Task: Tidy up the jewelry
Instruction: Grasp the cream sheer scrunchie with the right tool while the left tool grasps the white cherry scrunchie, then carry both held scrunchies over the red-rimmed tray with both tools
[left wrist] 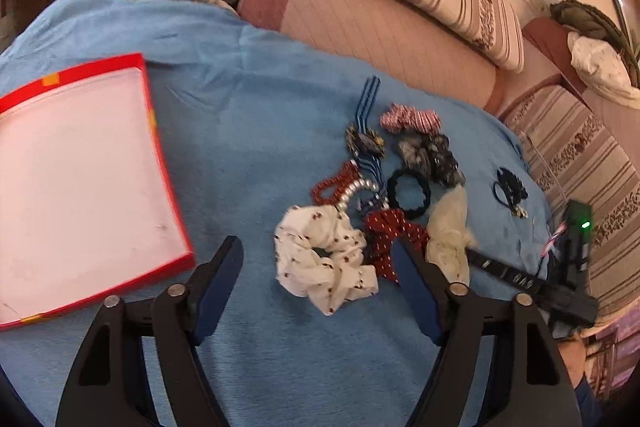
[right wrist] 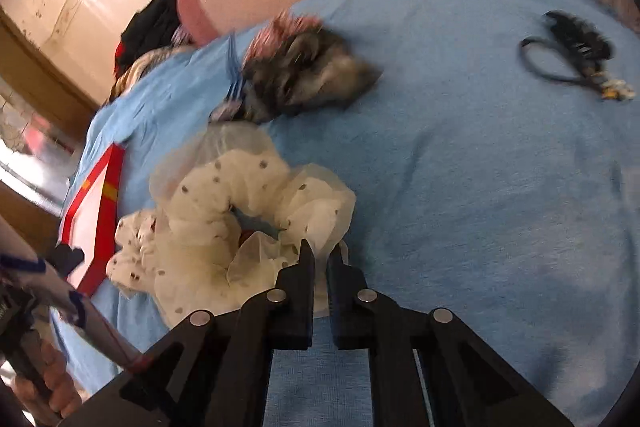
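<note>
Now right gripper fingers pinch one cream scrunchie; left gripper gapes empty near one red tray

The red box runs off the left wrist picture's edge at nine o'clock; only a strip of its rim shows in the right wrist view. The grey furry scrunchie and pink striped scrunchie, at eleven o'clock in the right wrist view, are smeared by blur. The cream scrunchie hides most of the pile behind it, and its near edge disappears between the right gripper fingertips. The black hair tie's charm is too small to identify.
</note>
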`<state>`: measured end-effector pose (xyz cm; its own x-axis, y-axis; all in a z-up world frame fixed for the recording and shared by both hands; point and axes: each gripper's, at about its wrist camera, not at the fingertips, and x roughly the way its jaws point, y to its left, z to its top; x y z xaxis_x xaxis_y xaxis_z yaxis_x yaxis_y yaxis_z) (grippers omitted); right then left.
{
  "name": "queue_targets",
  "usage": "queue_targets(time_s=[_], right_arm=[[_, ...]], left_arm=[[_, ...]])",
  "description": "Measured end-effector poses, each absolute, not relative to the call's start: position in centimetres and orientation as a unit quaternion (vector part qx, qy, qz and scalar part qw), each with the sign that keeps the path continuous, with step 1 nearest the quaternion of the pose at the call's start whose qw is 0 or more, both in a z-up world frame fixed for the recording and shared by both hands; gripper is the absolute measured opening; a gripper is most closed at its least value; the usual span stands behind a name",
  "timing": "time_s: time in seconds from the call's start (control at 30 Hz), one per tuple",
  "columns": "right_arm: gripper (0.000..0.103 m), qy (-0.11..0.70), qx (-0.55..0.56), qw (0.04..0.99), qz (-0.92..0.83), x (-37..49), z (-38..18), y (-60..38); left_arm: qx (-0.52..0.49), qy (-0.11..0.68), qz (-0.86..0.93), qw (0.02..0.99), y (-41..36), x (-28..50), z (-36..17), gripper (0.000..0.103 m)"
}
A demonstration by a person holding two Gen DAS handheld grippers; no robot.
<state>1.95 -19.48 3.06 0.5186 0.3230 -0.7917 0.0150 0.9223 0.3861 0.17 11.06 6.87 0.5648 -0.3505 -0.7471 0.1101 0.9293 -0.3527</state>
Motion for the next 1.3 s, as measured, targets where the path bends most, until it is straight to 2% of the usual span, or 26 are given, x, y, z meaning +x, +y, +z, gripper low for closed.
queue_targets(time_s=[0.07,0.23,0.6,0.7,0.77,1.3], right_arm=[[0.005,0.460,0.177,0.868,0.067,1.3,4.1,-20.7],[0.005,0.413,0.169,0.894,0.027,-0.4,6.4,-22.8],[0.005,0.397,0.161,0.902,0.044,-1.1,7.4,-21.8],[0.005,0.401,0.163,0.900,0.047,-1.0,7.3,-21.6],[0.005,0.402,0.162,0.900,0.049,-1.0,7.3,-21.6],[0.005,0.339,0.158,0.925,0.072,-3.0,10.0,-21.2]], left_arm=[[-0.132,0.457,-0.142,0.868,10.4,0.3,6.4,0.062],[-0.112,0.472,-0.148,0.862,9.1,0.5,5.4,0.053],[-0.090,0.507,-0.118,0.849,8.3,2.3,2.1,0.051],[-0.073,0.514,-0.094,0.849,7.9,2.6,1.1,0.031],[-0.066,0.510,-0.086,0.853,8.0,2.6,1.2,0.009],[-0.068,0.435,-0.094,0.893,8.4,0.8,5.5,0.007]])
